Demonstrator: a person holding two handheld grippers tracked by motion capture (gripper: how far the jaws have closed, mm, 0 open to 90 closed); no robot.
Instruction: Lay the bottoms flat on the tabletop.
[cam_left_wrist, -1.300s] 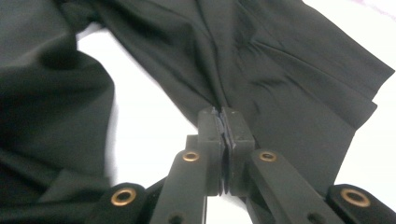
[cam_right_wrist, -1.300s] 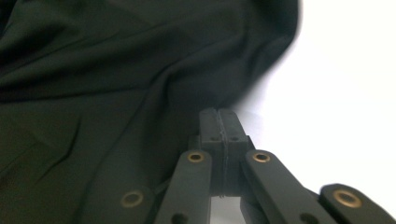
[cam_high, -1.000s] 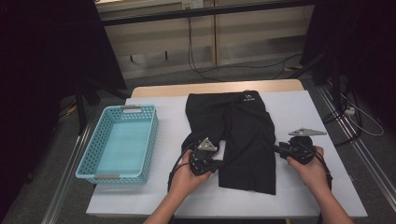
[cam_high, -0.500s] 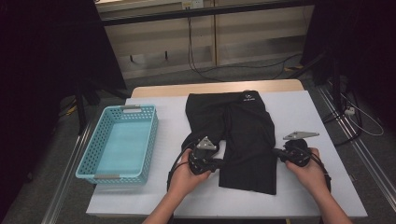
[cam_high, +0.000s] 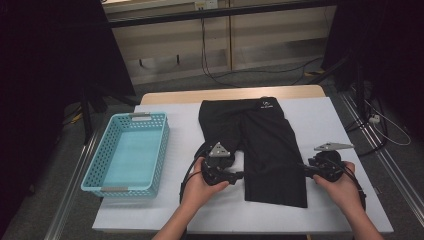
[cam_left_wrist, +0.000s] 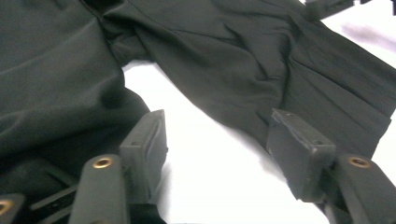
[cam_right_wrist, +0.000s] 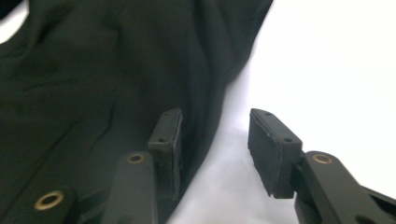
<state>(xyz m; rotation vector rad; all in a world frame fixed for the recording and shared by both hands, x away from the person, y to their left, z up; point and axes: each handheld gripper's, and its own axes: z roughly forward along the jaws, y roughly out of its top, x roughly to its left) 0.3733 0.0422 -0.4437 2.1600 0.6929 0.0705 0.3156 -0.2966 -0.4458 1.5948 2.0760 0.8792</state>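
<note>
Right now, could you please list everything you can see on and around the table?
Shorts: one pair, black, spread flat on the middle of the table, a small white logo at the far waistband.
Basket: one, light blue, perforated walls, on the left part of the table, nothing in it.
Table: one, white top with a wooden far edge.
Cables: several, dark, on the floor beyond the table.
Left gripper: one, black, open, at the shorts' left leg edge; its jaws have just been opening, with nothing between them.
Right gripper: one, black, open, at the shorts' right leg edge; its jaws have just been opening, pads not pressing the cloth.
Hands: two, one on each gripper.
</note>
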